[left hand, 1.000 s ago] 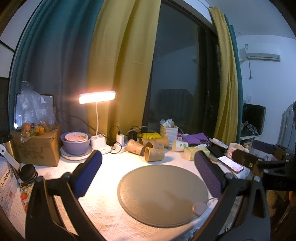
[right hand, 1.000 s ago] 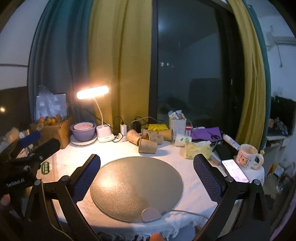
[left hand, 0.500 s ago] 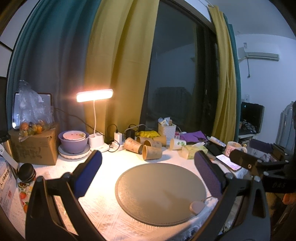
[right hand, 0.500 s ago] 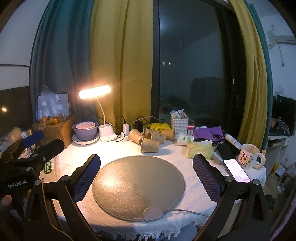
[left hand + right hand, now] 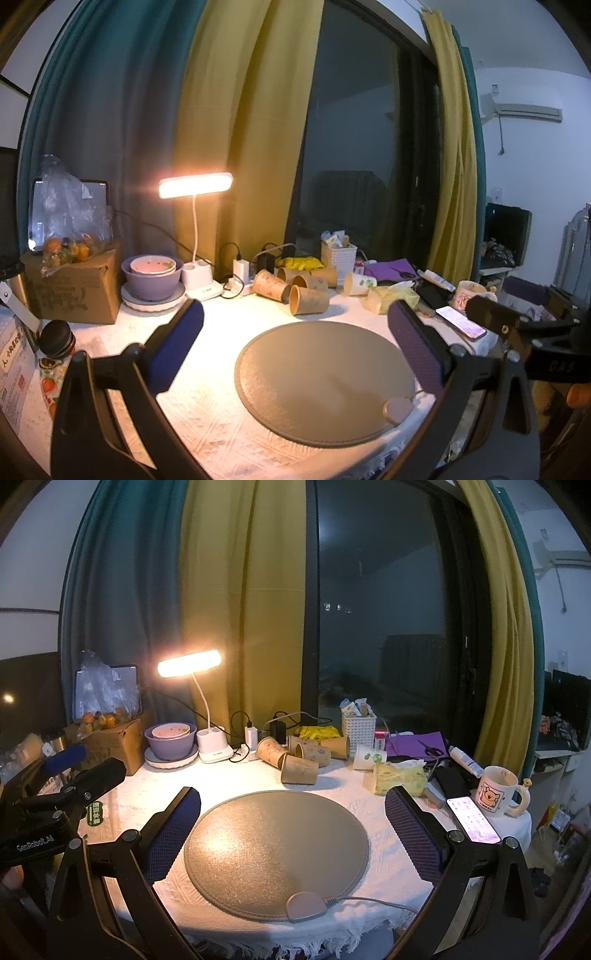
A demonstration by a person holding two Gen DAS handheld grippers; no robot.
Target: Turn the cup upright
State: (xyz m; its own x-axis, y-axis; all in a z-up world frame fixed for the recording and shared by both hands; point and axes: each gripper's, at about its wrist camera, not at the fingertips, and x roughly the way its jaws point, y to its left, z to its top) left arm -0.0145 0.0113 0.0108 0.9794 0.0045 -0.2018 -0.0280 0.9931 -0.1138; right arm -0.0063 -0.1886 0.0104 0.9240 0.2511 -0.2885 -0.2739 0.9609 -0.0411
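Nearest the cameras, the left gripper and the right gripper both hang short of the round grey mat, jaws spread wide and holding nothing. The mat is the landmark here: its near edge carries a small pink puck with a cable trailing right, close to the fringed edge of the white tablecloth.

Just beyond the mat's far edge lies the nearest brown paper cup on its side, mouth facing left. Behind it lie 3 or 4 more brown cups (the pile overlaps, so the count is unsure), and a white cup lies to their right.

The step in hand looks like the approach. A clean way would be to cross above the mat, drop 1 pair of fingers across the nearest cup's wall, close lightly because thin paper probably crushes, then rotate it base-down and set it on the mat, which is bare.

Room is good over the mat. Far-left of it stand the lamp and a purple bowl; right of it a phone and a mug sit near the table edge, so wide swings that way risk a knock.
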